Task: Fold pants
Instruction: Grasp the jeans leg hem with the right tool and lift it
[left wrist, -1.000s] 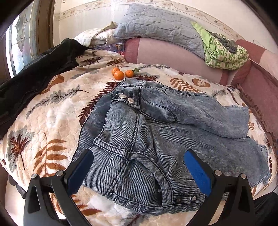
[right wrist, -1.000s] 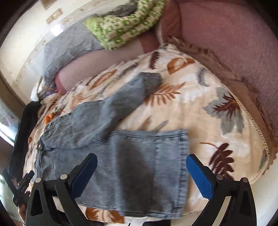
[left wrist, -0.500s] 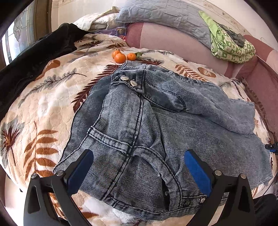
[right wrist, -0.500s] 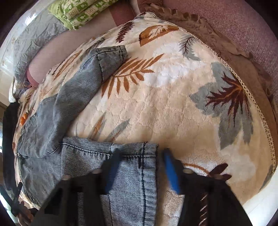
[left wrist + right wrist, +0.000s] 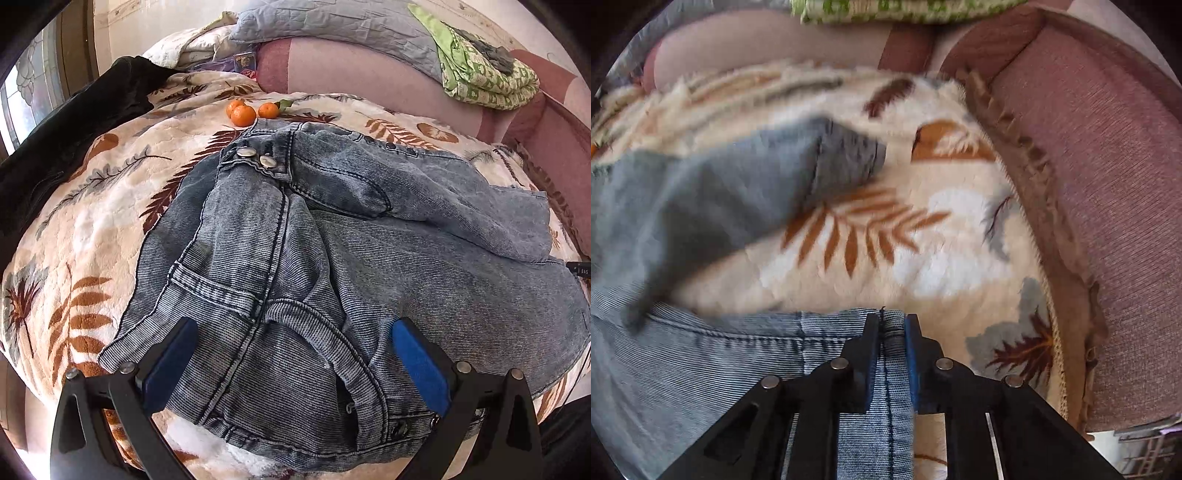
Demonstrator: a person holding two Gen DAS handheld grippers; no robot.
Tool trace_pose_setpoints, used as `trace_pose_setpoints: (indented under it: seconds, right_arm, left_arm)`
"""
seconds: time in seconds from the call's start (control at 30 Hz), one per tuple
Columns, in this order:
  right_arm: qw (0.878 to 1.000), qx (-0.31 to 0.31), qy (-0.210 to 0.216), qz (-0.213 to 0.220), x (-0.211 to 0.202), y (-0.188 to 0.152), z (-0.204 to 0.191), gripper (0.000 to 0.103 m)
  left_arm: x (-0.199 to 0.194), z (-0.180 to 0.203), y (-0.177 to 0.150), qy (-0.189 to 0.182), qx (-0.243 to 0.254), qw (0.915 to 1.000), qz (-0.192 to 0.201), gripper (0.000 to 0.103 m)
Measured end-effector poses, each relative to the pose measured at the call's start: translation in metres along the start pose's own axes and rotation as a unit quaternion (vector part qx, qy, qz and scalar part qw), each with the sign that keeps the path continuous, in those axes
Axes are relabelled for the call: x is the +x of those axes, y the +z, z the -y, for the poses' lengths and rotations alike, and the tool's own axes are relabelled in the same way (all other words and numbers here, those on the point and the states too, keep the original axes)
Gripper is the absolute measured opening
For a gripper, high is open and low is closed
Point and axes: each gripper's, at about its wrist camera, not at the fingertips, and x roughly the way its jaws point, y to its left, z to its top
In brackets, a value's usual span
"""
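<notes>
Right now the jeans (image 5: 332, 266) lie spread across the middle of the bed, on a leaf-patterned blanket (image 5: 92, 206), with the waistband bunched toward the near edge and two metal buttons (image 5: 255, 157) facing up. The left gripper (image 5: 295, 365) hangs over the waistband at the near edge, its blue-padded fingers (image 5: 421, 365) spread wide apart and grasping nothing. The right gripper (image 5: 892, 350) is clenched on the hem of one trouser leg (image 5: 890, 328), at the seam, close to the near edge of the bed; the other leg (image 5: 746, 184) lies farther in, blurred, pointing toward the far side. Three oranges (image 5: 251, 110) sit on the blanket just beyond the waistband, toward the far edge. A black garment (image 5: 74, 125) is draped along the left edge. A grey pillow (image 5: 332, 26) and a folded green patterned cloth (image 5: 484, 77) rest on the pink headboard cushion (image 5: 369, 88) at the far side.
</notes>
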Motion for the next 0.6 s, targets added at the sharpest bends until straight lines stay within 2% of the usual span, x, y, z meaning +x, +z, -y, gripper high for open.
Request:
trace_pose_setpoints:
  seconds: [0.07,0.13,0.2,0.27,0.33,0.4,0.47,0.5,0.53,0.6]
  right_arm:
    - [0.999,0.032,-0.002,0.021,-0.012,-0.006,0.005,0.026]
    - [0.996,0.071,0.025,0.040,-0.033,-0.018,0.018,0.062]
    - [0.991,0.102,0.050,0.070,-0.064,-0.034,0.029,0.065]
    - [0.983,0.124,0.112,0.082,-0.092,-0.054,0.035,0.065]
    - [0.971,0.138,0.179,0.072,-0.106,-0.076,0.032,0.074]
    - [0.962,0.151,0.223,0.038,-0.097,-0.099,0.025,0.074]
    - [0.965,0.149,0.215,-0.033,-0.062,-0.116,0.018,0.074]
    - [0.962,0.158,0.217,-0.058,-0.044,-0.124,0.019,0.074]
    - [0.959,0.169,0.223,-0.040,-0.048,-0.126,0.023,0.073]
    - [0.964,0.173,0.199,-0.029,-0.068,-0.121,0.022,0.073]
  left_arm:
    - [0.001,0.001,-0.001,0.003,0.002,1.0000,-0.001,0.103]
    - [0.001,0.001,-0.002,0.005,0.004,1.0000,-0.002,0.103]
    - [0.002,0.002,-0.003,0.008,0.005,0.9999,-0.004,0.103]
    - [0.002,0.002,-0.003,0.009,0.000,1.0000,-0.004,0.103]
    - [0.002,0.003,-0.003,0.013,0.000,0.9999,-0.004,0.103]
    - [0.001,0.003,-0.004,0.013,-0.002,0.9999,-0.003,0.103]
    - [0.000,0.003,-0.006,0.010,-0.004,0.9999,-0.003,0.103]
    - [-0.001,0.003,-0.006,0.009,-0.003,0.9999,-0.003,0.103]
    - [-0.002,0.003,-0.007,0.010,-0.002,0.9999,-0.003,0.103]
    - [-0.003,0.003,-0.009,0.011,0.000,0.9999,-0.002,0.103]
